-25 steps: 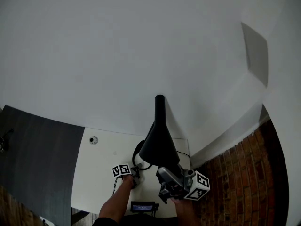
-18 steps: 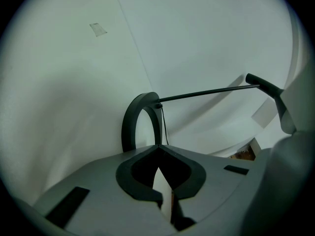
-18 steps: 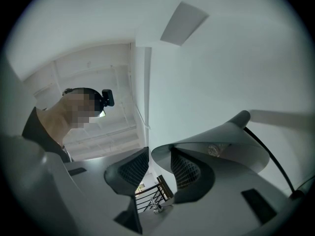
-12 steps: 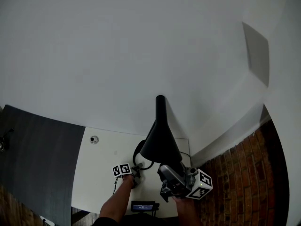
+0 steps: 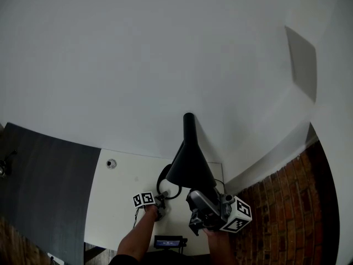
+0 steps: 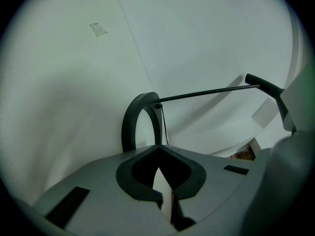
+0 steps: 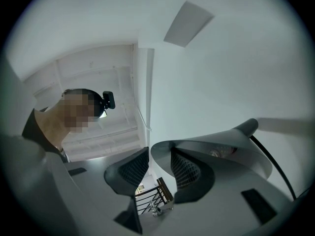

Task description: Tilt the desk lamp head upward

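A black desk lamp stands on the white table [image 5: 118, 203] by the wall. Its cone head [image 5: 190, 164] points its narrow end up and away. The ring base [image 5: 164, 182] lies flat below it. My right gripper [image 5: 203, 202] is shut on the wide rim of the lamp head [image 7: 216, 149], with the rim wall between the two mesh pads [image 7: 186, 170]. My left gripper [image 5: 159, 202] sits at the near edge of the ring base [image 6: 140, 124], its jaw tips closed together there. The thin lamp arm [image 6: 206, 91] runs right to the head [image 6: 268, 88].
A round grommet [image 5: 111, 163] sits in the table at back left. A small dark device [image 5: 168, 241] lies at the front edge. A dark panel [image 5: 38, 197] adjoins on the left, and a brick wall [image 5: 276, 214] rises on the right. The white wall stands close behind.
My right gripper has shifted slightly right with the lamp head's rim, and the cone now stands a little steeper. The left gripper has stayed at the base.
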`<state>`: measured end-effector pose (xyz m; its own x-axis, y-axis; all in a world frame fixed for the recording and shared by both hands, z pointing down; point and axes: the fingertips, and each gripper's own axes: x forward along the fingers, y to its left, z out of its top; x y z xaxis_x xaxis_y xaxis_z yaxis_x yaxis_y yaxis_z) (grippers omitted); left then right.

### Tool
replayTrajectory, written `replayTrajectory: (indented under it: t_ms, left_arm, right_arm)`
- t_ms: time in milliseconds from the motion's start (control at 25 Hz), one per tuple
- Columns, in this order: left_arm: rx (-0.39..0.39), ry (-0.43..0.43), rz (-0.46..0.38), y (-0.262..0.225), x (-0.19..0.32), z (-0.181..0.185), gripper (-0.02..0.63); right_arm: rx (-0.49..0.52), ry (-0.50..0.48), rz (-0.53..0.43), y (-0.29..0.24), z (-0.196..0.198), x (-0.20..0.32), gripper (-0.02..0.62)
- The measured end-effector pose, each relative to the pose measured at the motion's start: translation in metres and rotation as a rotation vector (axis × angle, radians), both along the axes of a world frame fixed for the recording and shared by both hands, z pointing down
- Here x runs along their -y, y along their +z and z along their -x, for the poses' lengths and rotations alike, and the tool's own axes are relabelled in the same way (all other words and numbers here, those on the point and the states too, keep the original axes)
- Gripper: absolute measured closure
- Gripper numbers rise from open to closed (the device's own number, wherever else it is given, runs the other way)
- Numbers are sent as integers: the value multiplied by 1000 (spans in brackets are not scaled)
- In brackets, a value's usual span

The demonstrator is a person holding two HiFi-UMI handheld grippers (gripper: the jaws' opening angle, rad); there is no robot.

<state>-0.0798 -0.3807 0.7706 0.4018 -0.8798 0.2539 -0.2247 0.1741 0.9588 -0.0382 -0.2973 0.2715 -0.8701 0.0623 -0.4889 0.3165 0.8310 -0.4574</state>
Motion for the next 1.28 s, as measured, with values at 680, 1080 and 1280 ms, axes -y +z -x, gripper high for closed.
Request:
replayTrajectory:
  t_ms: [680, 1080, 1280]
  left_arm:
    - [0, 1, 0, 0, 0, 0, 595]
    - [2, 0, 1, 0, 0, 0, 595]
    - [2, 1, 1, 0, -1, 0, 595]
  right_arm:
    - [44, 10, 53, -25, 5, 9, 451]
    - [77, 15, 116, -40, 9, 17, 451]
    - [88, 20, 149, -45, 10, 20, 451]
